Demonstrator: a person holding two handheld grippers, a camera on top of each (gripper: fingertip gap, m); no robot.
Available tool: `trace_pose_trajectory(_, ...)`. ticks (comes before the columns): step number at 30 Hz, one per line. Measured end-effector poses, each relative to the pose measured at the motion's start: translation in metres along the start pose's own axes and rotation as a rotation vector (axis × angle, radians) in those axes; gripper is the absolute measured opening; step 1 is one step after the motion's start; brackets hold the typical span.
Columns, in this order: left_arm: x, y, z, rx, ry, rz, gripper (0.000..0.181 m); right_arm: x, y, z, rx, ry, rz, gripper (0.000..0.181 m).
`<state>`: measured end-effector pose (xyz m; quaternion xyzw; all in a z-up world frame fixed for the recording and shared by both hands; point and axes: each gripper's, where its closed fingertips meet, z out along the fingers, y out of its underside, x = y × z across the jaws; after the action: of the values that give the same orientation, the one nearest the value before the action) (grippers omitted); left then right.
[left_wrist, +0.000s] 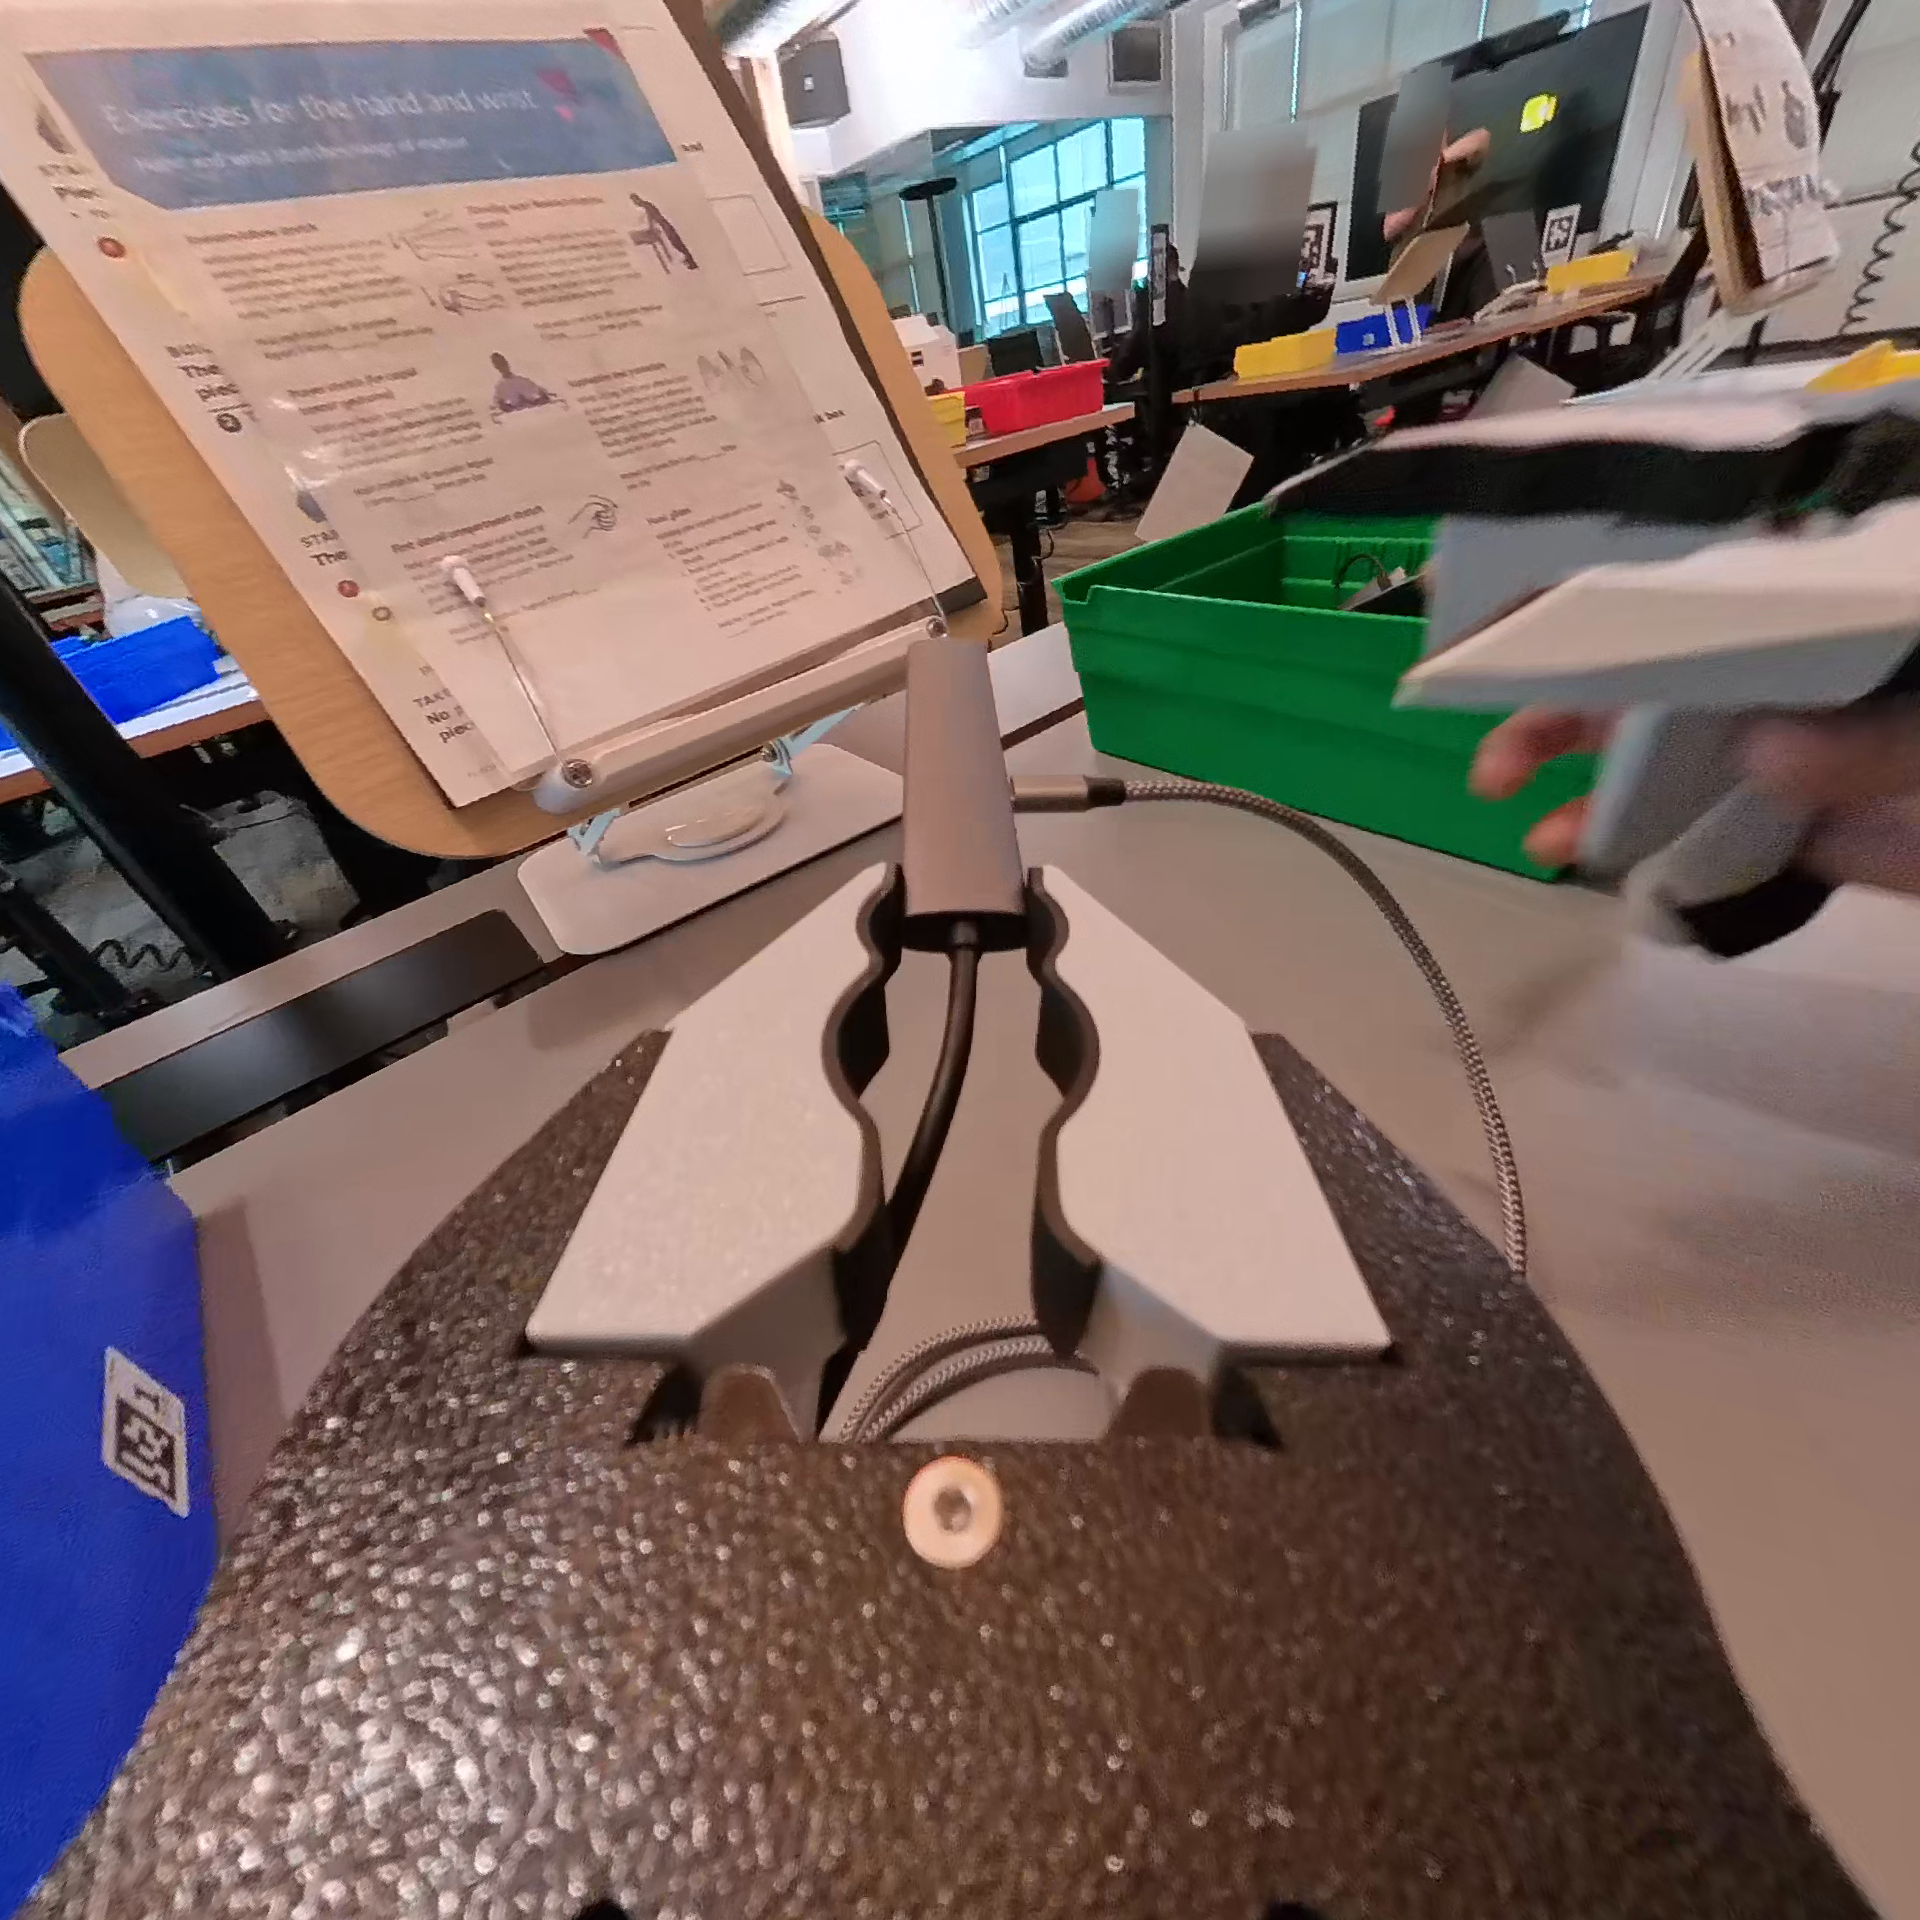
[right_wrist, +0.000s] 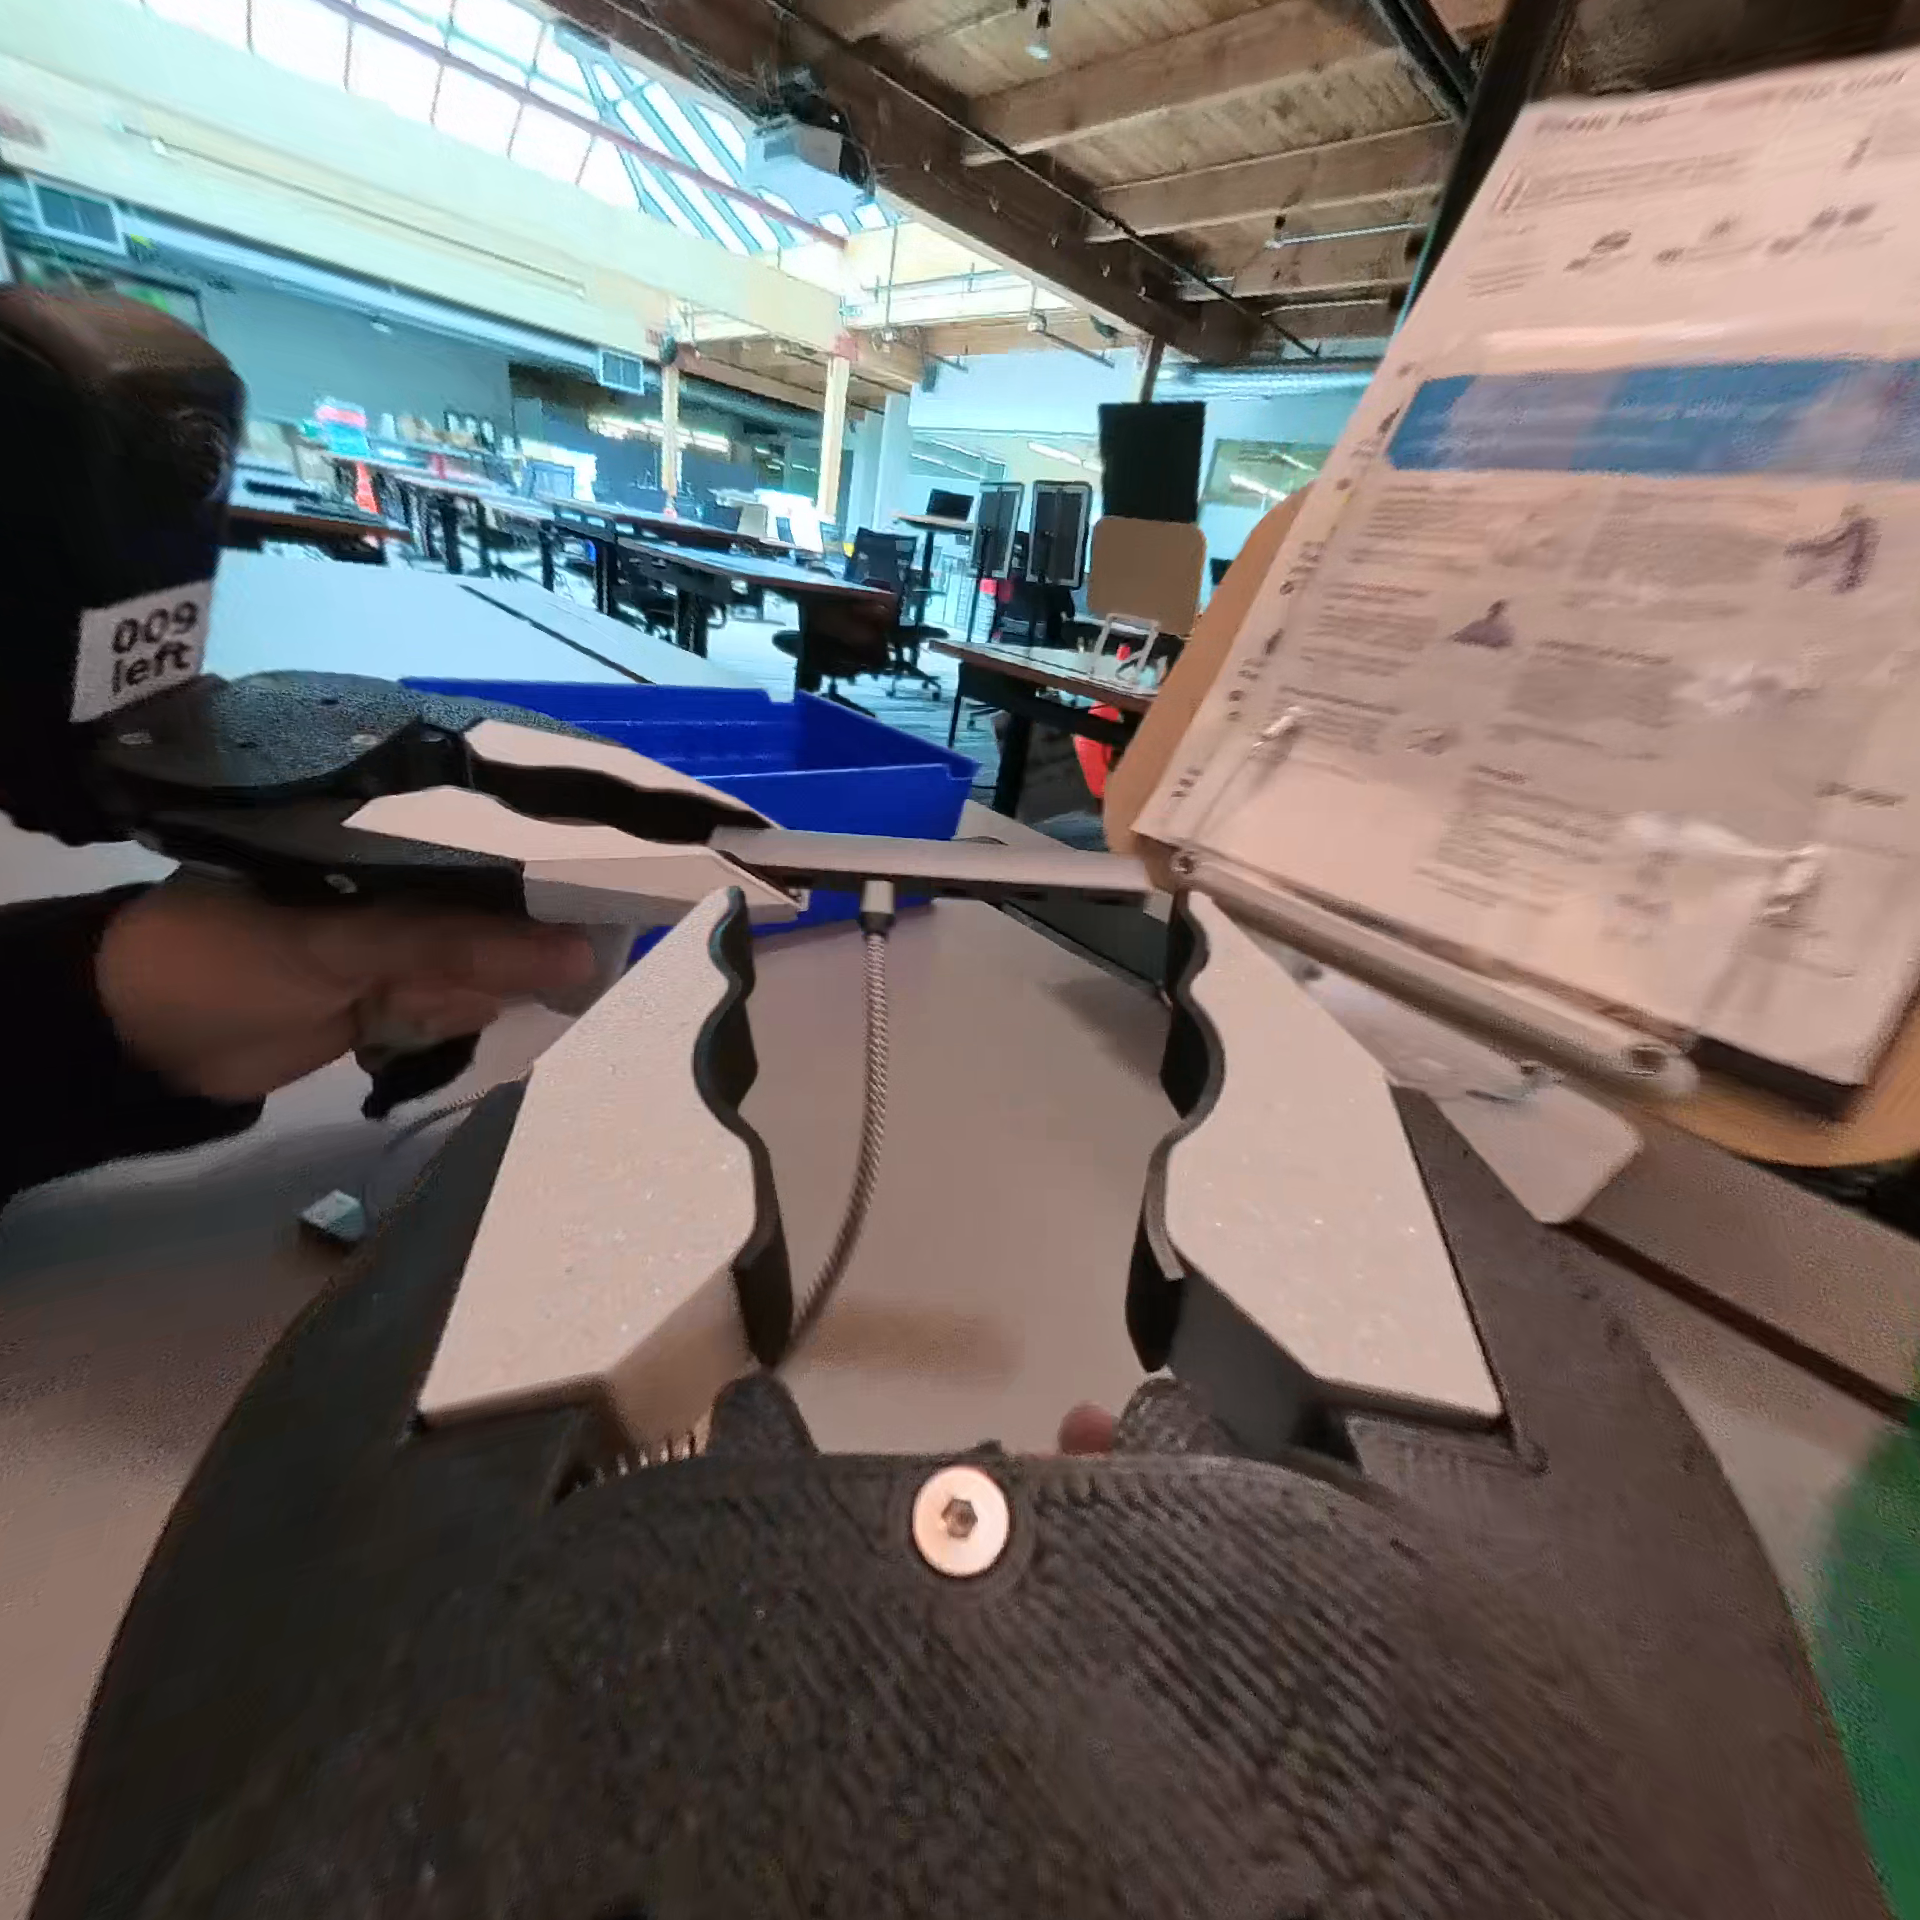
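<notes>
Grey hub pinched in left tongs; right tongs spread, apparently just short of hub, above bench.

- right gripper in left wrist view: motion-blurred, cut by right edge; finger gap unreadable there
- hand under it: smeared
- braided cable: far end runs under left gripper body, end hidden
- green bin: contents mostly blocked
- paper sheet in right wrist view: blurred, cut by right edge
- small grey thing on surface: too small to identify
</notes>
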<state>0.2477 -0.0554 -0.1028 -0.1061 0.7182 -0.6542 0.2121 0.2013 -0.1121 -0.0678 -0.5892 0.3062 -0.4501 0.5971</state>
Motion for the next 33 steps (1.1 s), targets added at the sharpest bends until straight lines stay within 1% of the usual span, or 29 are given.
trace_pose_trajectory(1, 0.002, 0.000, 0.000, -0.001, 0.011, 0.004, 0.021, -0.007, 0.007, 0.011, 0.004, -0.015, 0.008, 0.078)
trace_pose_trajectory(2, 0.004, 0.001, 0.001, -0.004, 0.023, 0.004, 0.021, -0.013, 0.013, 0.020, 0.003, -0.028, 0.000, 0.072)
trace_pose_trajectory(4, 0.006, 0.003, 0.001, -0.014, 0.034, -0.010, 0.021, -0.016, 0.023, 0.030, -0.008, -0.013, -0.015, 0.057)
trace_pose_trajectory(6, 0.008, 0.002, 0.002, -0.015, 0.050, -0.029, 0.021, -0.022, 0.028, 0.033, -0.001, -0.033, -0.009, 0.037)
trace_pose_trajectory(7, 0.010, 0.002, 0.002, -0.012, 0.057, -0.038, 0.021, -0.021, 0.031, 0.032, -0.006, -0.021, -0.002, 0.032)
trace_pose_trajectory(12, 0.020, 0.002, 0.005, -0.022, 0.086, -0.021, 0.021, -0.016, 0.027, 0.028, 0.031, -0.009, 0.052, 0.016)
trace_pose_trajectory(15, 0.023, 0.002, 0.005, -0.019, 0.091, -0.017, 0.021, -0.017, 0.032, 0.030, 0.006, -0.017, 0.058, 0.010)
trace_pose_trajectory(17, 0.022, 0.003, 0.005, -0.020, 0.083, -0.012, 0.021, -0.017, 0.034, 0.031, -0.004, -0.005, 0.051, 0.009)
trace_pose_trajectory(23, 0.021, 0.004, 0.005, -0.022, 0.079, -0.012, 0.021, -0.016, 0.036, 0.032, -0.002, -0.001, 0.073, 0.008)
trace_pose_trajectory(26, 0.020, 0.003, 0.005, -0.020, 0.072, -0.021, 0.021, -0.017, 0.034, 0.033, -0.026, -0.010, 0.138, 0.008)
trace_pose_trajectory(30, 0.008, -0.009, -0.002, 0.017, -0.024, -0.012, 0.022, -0.022, 0.026, 0.038, -0.028, 0.021, 0.134, 0.008)
trace_pose_trajectory(31, -0.021, -0.009, -0.008, 0.026, -0.182, -0.034, 0.021, -0.024, 0.026, 0.034, -0.036, 0.010, 0.109, 0.008)
trace_pose_trajectory(32, -0.050, -0.010, -0.021, 0.043, -0.283, -0.043, 0.021, -0.022, 0.026, 0.026, -0.030, 0.025, 0.109, 0.008)
trace_pose_trajectory(33, -0.068, -0.013, -0.032, 0.067, -0.301, -0.118, 0.021, -0.016, 0.024, 0.018, -0.009, 0.051, 0.134, 0.008)
